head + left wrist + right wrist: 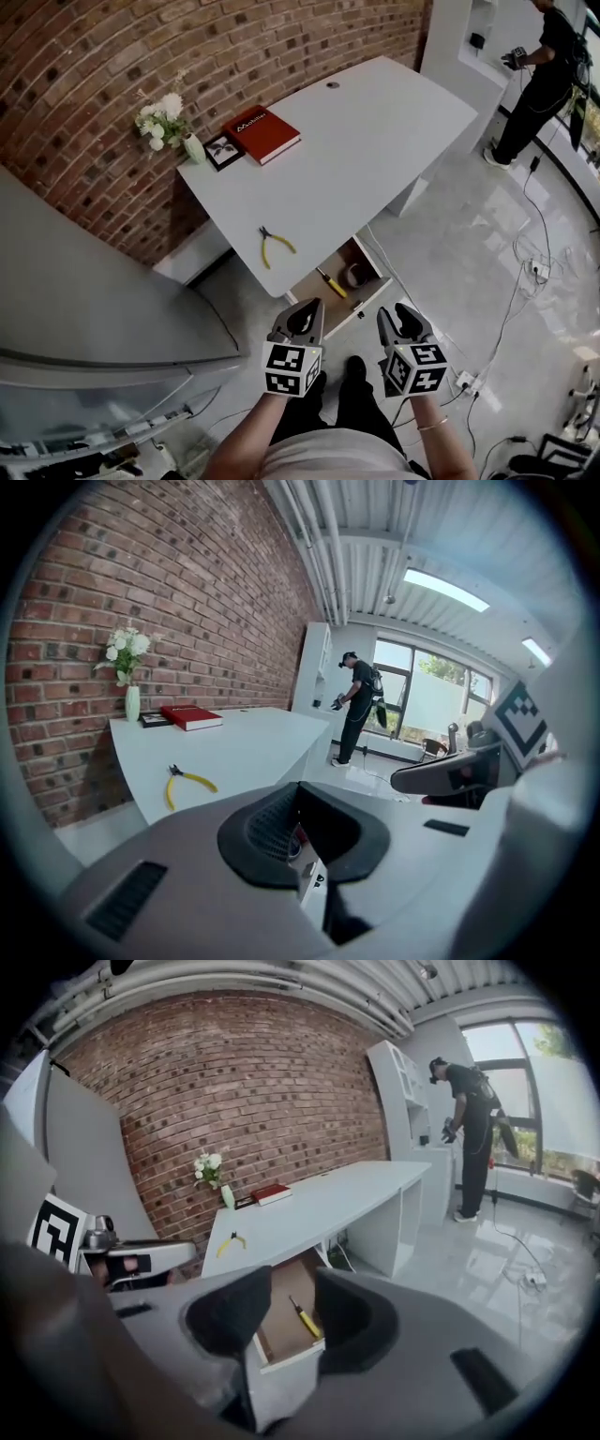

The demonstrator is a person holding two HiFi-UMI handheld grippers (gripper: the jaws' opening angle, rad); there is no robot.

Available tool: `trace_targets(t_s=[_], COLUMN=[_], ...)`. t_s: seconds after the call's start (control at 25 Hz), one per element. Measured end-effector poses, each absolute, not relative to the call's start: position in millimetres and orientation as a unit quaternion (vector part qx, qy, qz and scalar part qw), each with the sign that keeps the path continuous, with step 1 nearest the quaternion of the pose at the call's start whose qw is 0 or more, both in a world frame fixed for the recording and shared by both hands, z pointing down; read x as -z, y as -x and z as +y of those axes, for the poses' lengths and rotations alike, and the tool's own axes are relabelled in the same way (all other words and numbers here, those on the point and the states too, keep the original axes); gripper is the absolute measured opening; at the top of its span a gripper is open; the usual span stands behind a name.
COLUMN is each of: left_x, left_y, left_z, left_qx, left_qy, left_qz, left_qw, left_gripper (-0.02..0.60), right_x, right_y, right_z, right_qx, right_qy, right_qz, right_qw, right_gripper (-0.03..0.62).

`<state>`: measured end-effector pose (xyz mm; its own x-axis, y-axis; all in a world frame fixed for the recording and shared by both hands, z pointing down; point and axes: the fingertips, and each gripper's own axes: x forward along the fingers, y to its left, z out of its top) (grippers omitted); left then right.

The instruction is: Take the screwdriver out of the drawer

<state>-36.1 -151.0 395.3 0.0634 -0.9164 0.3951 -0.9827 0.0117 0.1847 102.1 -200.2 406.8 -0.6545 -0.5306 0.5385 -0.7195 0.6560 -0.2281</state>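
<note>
The yellow-handled screwdriver [330, 282] lies in the open drawer [372, 298] under the white desk's near end. In the right gripper view the screwdriver [302, 1317] shows between the jaws, inside the brown drawer [281, 1361]. My left gripper [300, 320] and right gripper [403, 324] hang side by side in front of the drawer, a short way back from it and touching nothing. Both are open and empty. The left gripper [298, 829] shows only a narrow gap, through which a bit of the drawer is visible. The right gripper [293, 1312] stands wider.
A roll of tape [357, 275] sits in the drawer beside the screwdriver. Yellow pliers [274, 244], a red book [262, 134], a small picture frame [222, 150] and a flower vase [169, 117] are on the desk [375, 131]. A grey panel [94, 291] stands left; cables [534, 267] and a person [544, 75] are at the right.
</note>
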Motion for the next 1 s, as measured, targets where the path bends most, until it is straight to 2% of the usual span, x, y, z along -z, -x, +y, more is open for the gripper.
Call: trace_targets(t_s=[0.56, 1.0], left_x=[-425, -457], left_y=[67, 68], left_z=[-130, -112], left_qx=[-0.053, -0.038], left_qy=[-0.571, -0.499], left_qz=[-0.779, -0.817], left_qw=[0.253, 0.286], left_gripper=[-0.008, -0.008], right_x=[-452, -502], right_y=[-32, -7], right_z=[-224, -236], right_qx=[-0.169, -0.145], right_qy=[-0.178, -0.109], right_qz=[-0.92, -0.913], right_qw=[0.305, 0.365], right_gripper=[0.132, 0.132])
